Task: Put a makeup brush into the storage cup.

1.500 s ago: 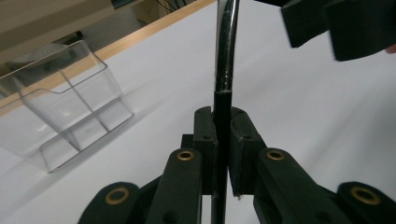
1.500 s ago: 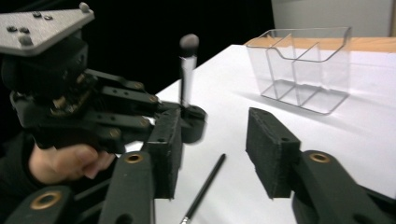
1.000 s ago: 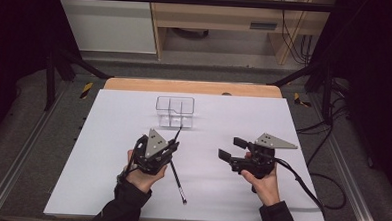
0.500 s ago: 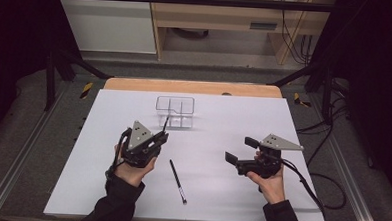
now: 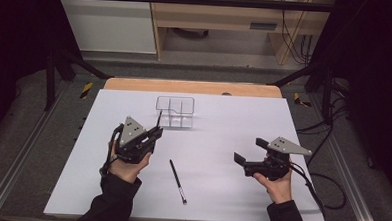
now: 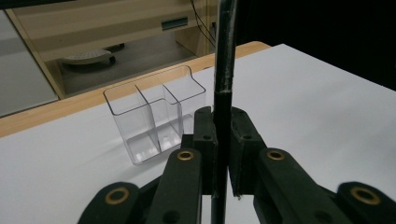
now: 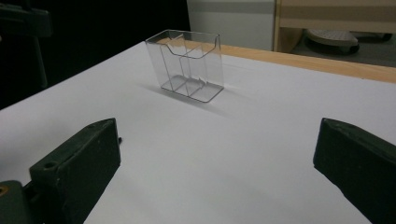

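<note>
The left hand-held gripper (image 5: pixel 155 131) is raised over the white table (image 5: pixel 223 121), its jaws clamped on a thin black pen (image 6: pixel 222 70) held upright near the clear plastic three-compartment organiser (image 5: pixel 175 111). The right hand-held gripper (image 5: pixel 248 150) hovers wide open and empty, while a second black pen (image 5: pixel 177 181) lies flat between the hands

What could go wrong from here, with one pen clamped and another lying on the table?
The left gripper grips its pen low on the shaft, so the tall end could swing and knock over the light clear organizer. The second pen lies loose and could roll when the open right gripper reaches it.
</note>
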Action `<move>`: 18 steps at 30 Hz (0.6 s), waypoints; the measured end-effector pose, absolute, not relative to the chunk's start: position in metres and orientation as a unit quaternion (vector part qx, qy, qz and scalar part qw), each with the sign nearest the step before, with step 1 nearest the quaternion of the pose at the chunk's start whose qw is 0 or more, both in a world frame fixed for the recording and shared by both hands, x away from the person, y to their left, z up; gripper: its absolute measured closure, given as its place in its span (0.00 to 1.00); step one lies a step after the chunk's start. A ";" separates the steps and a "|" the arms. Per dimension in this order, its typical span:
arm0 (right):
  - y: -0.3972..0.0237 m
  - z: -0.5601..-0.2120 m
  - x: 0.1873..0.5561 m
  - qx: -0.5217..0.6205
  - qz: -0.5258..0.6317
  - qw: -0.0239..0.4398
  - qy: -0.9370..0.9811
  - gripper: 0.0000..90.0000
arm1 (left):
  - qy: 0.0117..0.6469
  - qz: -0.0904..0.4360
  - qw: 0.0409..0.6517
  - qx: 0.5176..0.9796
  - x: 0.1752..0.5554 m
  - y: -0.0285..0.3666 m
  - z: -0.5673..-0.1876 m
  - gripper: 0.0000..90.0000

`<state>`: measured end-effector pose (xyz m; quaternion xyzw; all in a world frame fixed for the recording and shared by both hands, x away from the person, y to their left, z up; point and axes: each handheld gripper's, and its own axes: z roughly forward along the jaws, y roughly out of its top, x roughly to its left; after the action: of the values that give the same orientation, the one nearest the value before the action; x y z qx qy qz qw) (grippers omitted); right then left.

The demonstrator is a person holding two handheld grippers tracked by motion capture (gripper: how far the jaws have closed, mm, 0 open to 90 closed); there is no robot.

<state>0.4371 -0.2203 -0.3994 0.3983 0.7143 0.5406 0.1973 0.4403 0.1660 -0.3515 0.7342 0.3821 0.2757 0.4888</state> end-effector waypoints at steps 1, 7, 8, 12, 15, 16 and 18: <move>-0.221 -0.400 0.437 0.397 0.538 0.201 0.716 0.01 | 0.383 0.276 0.490 0.733 0.441 0.167 -0.351 0.92; -0.223 -0.401 0.435 0.398 0.527 0.212 0.721 0.00 | 0.384 0.278 0.495 0.728 0.443 0.169 -0.346 0.92; -0.223 -0.401 0.435 0.400 0.527 0.213 0.719 0.00 | 0.385 0.278 0.494 0.728 0.443 0.170 -0.346 0.92; -0.227 -0.403 0.434 0.403 0.523 0.215 0.719 0.00 | 0.385 0.279 0.497 0.725 0.447 0.170 -0.343 0.92; -0.233 -0.404 0.432 0.409 0.525 0.218 0.714 0.01 | 0.387 0.275 0.506 0.720 0.450 0.171 -0.339 0.92; -0.235 -0.404 0.432 0.412 0.525 0.218 0.712 0.01 | 0.388 0.274 0.508 0.718 0.451 0.171 -0.338 0.92; -0.237 -0.404 0.431 0.414 0.522 0.223 0.712 0.01 | 0.389 0.274 0.510 0.716 0.454 0.171 -0.335 0.92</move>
<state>0.4307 -0.2374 -0.4044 0.4139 0.7121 0.5217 0.2225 0.4545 0.1706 -0.3350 0.7162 0.3889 0.2745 0.5104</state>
